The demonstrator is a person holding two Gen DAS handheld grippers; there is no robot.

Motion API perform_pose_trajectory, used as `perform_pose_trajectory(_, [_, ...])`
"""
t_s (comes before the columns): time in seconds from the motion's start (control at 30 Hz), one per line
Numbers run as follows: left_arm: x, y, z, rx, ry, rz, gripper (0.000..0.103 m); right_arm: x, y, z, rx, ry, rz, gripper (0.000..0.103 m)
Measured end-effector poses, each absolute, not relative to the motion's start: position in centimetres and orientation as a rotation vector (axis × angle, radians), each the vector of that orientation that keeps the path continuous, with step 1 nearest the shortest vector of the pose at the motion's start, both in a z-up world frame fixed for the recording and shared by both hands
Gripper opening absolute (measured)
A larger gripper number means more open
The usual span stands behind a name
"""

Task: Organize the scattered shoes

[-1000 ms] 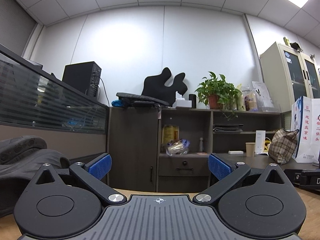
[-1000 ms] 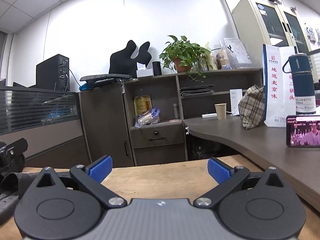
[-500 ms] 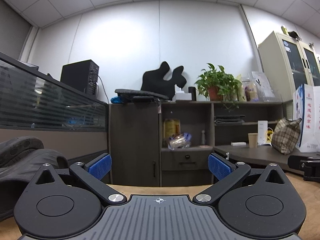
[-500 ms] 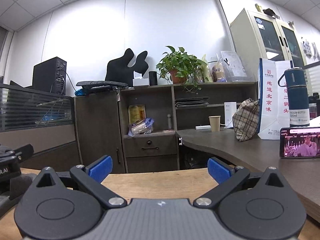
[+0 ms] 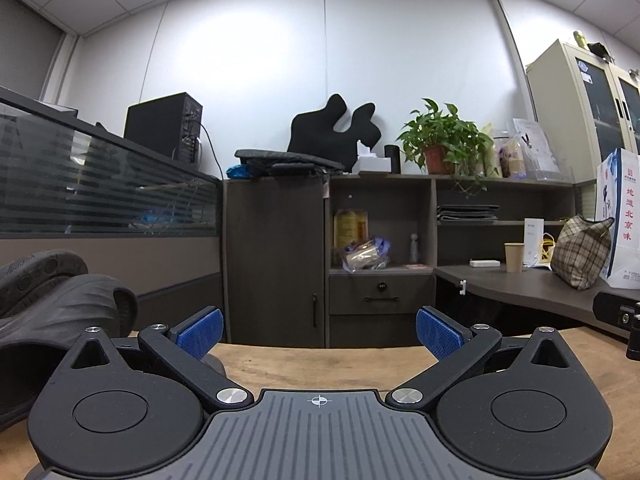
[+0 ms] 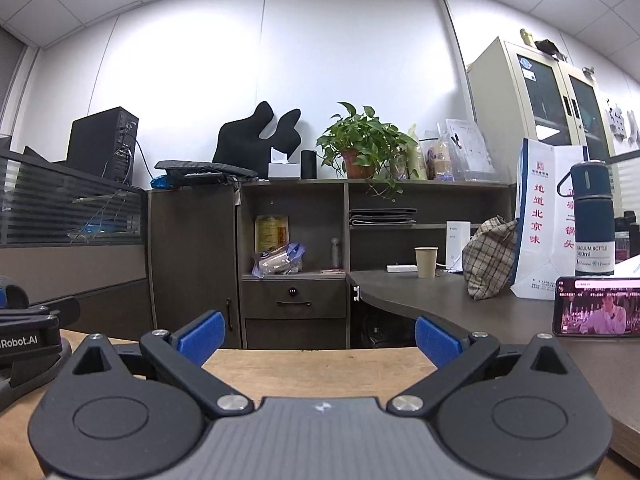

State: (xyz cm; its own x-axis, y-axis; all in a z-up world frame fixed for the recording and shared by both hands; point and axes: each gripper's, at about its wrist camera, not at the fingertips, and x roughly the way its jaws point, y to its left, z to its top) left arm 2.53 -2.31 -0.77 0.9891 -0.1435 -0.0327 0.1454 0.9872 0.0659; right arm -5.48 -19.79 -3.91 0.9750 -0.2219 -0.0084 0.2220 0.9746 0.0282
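Your left gripper (image 5: 318, 326) is spread wide, blue pads (image 5: 200, 326) far apart, nothing between them. It sits low over the wooden table (image 5: 320, 364) and looks level across the room. The shoes are at your left: a dark rubber slipper (image 5: 60, 312) lies on the table just beside the left finger, opening toward the camera, and a second dark shoe (image 5: 38, 266) sits behind it with its studded sole showing. Can't tell if the finger touches the slipper.

Your right gripper (image 6: 318, 336) is spread wide too, holding nothing, low over the same wooden table (image 6: 320, 364). No shoe is clear in the right wrist view; at its left edge you see the other gripper's black body (image 6: 30, 340) with "Robot.AI" lettering.

Ahead of both: a dark cabinet (image 5: 276, 260) with open shelves (image 6: 294, 236) and a drawer (image 6: 294, 300). On top, a potted plant (image 6: 360, 144), a black cushion (image 6: 256, 138) and a tissue box (image 6: 284, 168). To the right, a dark desk (image 6: 460, 304) carries a paper cup (image 6: 426, 262), a plaid bag (image 6: 490, 262), a white paper bag (image 6: 544, 224), a blue bottle (image 6: 592, 216) and a phone (image 6: 598, 312) with its screen lit. A beige glass-door cupboard (image 6: 552, 100) stands behind the desk. A black computer tower (image 5: 164, 124) sits on the partition at left.
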Motion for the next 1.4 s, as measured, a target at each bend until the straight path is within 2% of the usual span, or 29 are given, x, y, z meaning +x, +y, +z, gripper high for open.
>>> perform_pose_trajectory(0.17, [2.6, -2.4, -1.6, -0.012, 0.092, -0.146, 0.103, -5.0, -17.3, -4.2, 0.012, 0.011, -0.220, 0.103])
perform_pose_trajectory(0.37, [2.2, -2.8, -1.5, 0.050, 0.042, -0.144, 0.103, -5.4, -17.1, -4.1, 0.018, 0.015, -0.222, 0.103])
perform_pose_trajectory(1.4, [2.6, -2.3, -0.8, 0.028, 0.037, -0.144, 0.103, -5.8, -18.7, -4.2, 0.029, 0.017, -0.224, 0.103])
